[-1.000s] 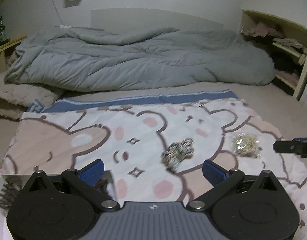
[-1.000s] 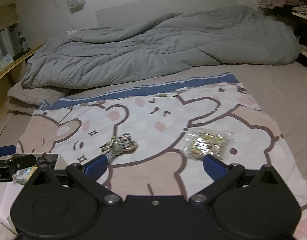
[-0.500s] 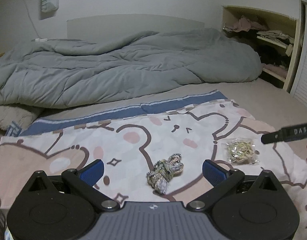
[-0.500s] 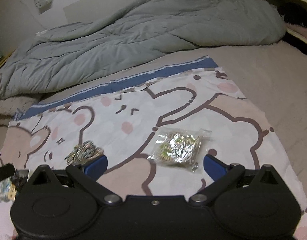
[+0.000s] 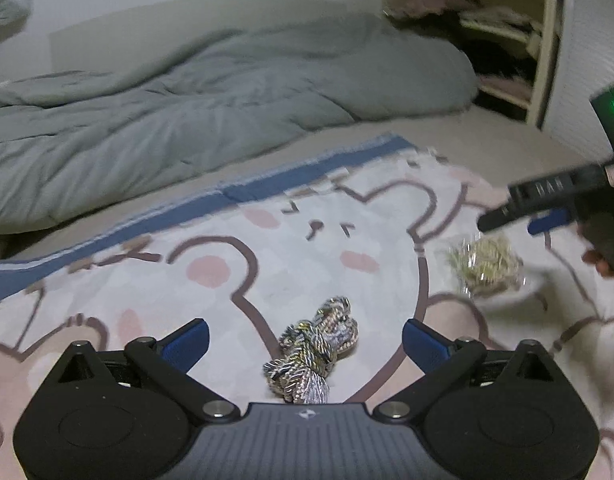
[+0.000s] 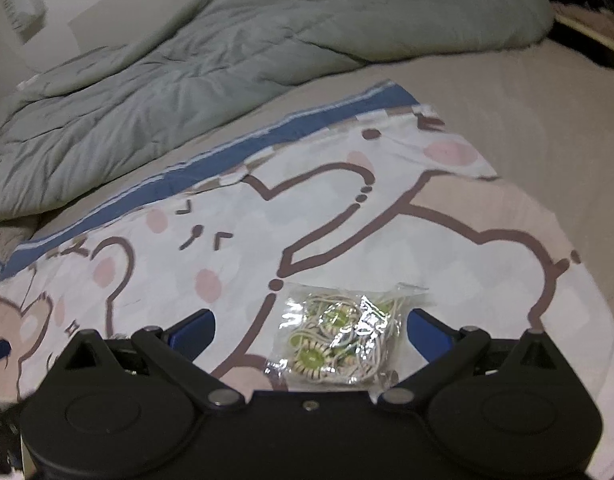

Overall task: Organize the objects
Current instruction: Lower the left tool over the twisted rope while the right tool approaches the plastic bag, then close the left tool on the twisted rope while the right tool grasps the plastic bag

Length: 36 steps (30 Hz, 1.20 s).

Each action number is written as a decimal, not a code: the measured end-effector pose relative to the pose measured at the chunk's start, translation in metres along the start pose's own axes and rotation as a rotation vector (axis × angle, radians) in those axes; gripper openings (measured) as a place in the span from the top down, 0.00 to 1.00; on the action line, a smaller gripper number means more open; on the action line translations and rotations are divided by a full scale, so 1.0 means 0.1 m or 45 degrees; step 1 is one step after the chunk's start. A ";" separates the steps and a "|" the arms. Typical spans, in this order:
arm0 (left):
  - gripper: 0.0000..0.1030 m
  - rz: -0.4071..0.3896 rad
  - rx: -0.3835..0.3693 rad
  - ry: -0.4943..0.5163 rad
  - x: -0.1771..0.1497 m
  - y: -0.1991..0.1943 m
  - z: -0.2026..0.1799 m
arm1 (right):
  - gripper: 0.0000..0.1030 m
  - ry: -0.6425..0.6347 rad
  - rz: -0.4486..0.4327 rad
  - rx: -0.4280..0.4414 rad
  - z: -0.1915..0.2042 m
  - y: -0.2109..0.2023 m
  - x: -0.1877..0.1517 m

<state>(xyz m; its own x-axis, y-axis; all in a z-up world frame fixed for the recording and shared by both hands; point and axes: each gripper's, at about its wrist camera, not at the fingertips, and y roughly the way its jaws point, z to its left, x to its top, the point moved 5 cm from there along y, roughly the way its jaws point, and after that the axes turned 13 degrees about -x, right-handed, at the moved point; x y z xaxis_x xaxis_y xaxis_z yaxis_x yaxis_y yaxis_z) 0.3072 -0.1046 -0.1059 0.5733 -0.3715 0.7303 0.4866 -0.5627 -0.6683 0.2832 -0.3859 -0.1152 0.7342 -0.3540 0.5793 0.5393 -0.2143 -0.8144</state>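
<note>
Rope bundle [image 5: 315,348], knotted, silver and tan: left wrist view puts it at 6 o'clock on the bear-print cloth [image 5: 267,248], lying between the blue pads of the left tool [image 5: 305,340], untouched by either. Jaws wide, just starting to close. Clear packet [image 5: 485,266] at 3 o'clock, blurred; right tool [image 5: 519,216] hangs just above it, a hand partly visible behind. Grey duvet [image 5: 187,120] at 11 o'clock, shelf [image 5: 487,28] at 1 o'clock.

Right wrist view: clear packet [image 6: 343,340] of cords and green discs at 6 o'clock on the cloth [image 6: 347,208], between the pads of the right tool [image 6: 311,334]. Jaws wide, nothing gripped. Duvet [image 6: 227,52] at 12 o'clock.
</note>
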 end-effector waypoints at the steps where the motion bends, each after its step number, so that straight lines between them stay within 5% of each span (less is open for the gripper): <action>1: 0.08 0.027 -0.010 0.017 -0.02 0.08 0.01 | 0.00 0.016 0.016 -0.005 0.00 0.06 0.00; 18: 0.29 0.183 -0.058 -0.004 -0.16 0.73 0.16 | 0.00 0.135 0.157 -0.112 -0.06 0.67 -0.19; 26: 0.59 0.235 -0.018 0.004 -0.22 0.84 0.15 | 0.00 0.126 0.150 -0.164 -0.09 0.66 -0.20; 32: 0.60 0.231 -0.025 -0.029 -0.24 0.79 0.13 | 0.00 0.057 0.163 -0.169 -0.05 0.70 -0.24; 36: 0.60 0.211 -0.017 -0.062 -0.22 0.74 0.13 | 0.21 0.024 0.127 -0.088 -0.03 0.63 -0.23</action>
<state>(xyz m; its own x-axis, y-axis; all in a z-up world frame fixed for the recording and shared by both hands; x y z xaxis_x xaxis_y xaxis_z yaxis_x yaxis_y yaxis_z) 0.3388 -0.1285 -0.1732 0.6763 -0.4239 0.6024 0.3741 -0.5068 -0.7767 0.2989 -0.3935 -0.1796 0.7746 -0.3935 0.4952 0.4337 -0.2394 -0.8687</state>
